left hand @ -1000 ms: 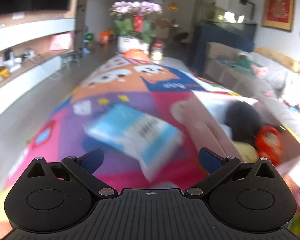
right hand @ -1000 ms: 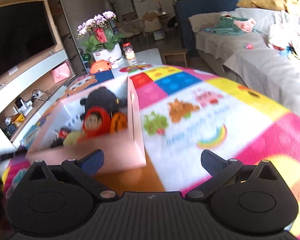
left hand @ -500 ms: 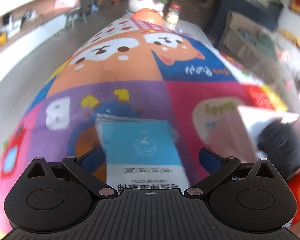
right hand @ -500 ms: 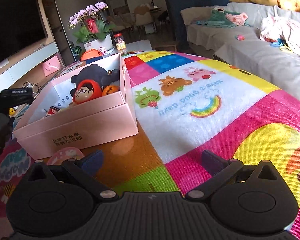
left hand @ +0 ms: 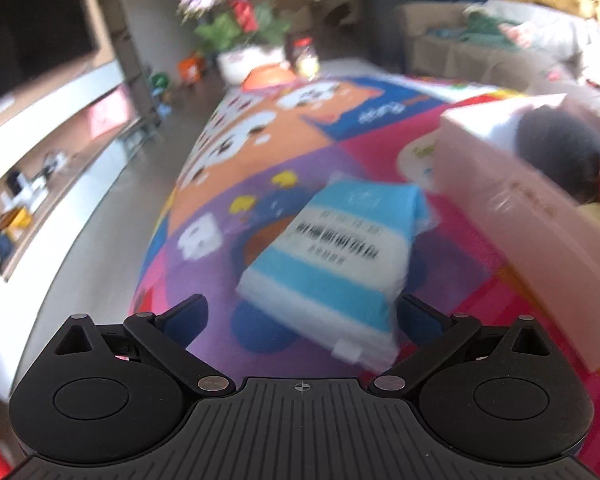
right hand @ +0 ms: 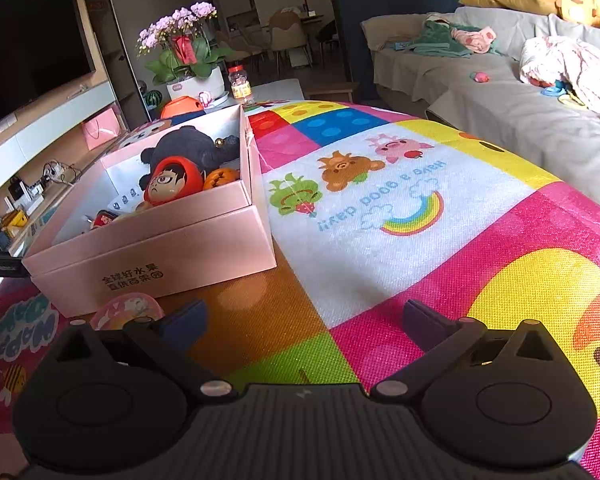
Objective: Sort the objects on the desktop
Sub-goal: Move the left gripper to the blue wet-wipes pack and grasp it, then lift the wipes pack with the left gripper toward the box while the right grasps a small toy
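Observation:
A blue and white tissue packet (left hand: 332, 256) lies on the colourful mat, just ahead of my left gripper (left hand: 300, 314), which is open with its jaws wide; the packet's near end sits close to the right finger. A pink box (right hand: 152, 240) holds a black plush (right hand: 188, 148), a red doll (right hand: 172, 180) and an orange pumpkin toy (right hand: 220, 176); it also shows at the right of the left wrist view (left hand: 520, 216). My right gripper (right hand: 304, 316) is open and empty over the mat, right of the box.
A round pink item (right hand: 128, 312) lies on the mat in front of the box. A flower pot (right hand: 192, 80), a jar (right hand: 240, 88) and an orange bowl (right hand: 180, 106) stand at the far end. A sofa (right hand: 500, 92) runs along the right.
The left view has tilted up and swung; the packet now lies at an angle ahead rather than right under the jaws. The right gripper has settled, nearly still.

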Demonstrator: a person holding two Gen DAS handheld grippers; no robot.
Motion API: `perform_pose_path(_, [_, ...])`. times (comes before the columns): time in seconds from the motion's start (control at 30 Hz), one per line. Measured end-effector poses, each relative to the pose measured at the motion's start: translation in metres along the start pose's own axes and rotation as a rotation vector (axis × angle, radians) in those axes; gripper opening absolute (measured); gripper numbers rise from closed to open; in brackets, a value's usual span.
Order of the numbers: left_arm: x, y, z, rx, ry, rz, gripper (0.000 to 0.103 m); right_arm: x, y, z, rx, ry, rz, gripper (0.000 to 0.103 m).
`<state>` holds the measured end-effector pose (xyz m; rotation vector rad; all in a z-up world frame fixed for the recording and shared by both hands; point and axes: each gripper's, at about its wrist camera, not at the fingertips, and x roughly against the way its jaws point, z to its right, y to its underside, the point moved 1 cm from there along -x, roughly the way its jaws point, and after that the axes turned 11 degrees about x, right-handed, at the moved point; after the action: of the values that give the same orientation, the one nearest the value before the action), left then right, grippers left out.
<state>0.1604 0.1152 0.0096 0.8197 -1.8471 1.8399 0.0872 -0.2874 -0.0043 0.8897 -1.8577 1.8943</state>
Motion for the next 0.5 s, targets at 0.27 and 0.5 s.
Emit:
perform_pose_path(0.27, [-0.036,-0.026,0.017,-0.043,0.042,-0.016,0.103,-0.008,-0.005,-0.011,0.129,0.024,-0.065,0.103])
perform_pose_path(0.5, [-0.001,0.000,0.014,0.040,0.045,-0.014,0.074,-0.005,-0.004,-0.010,0.127,0.007,-0.050,0.103])
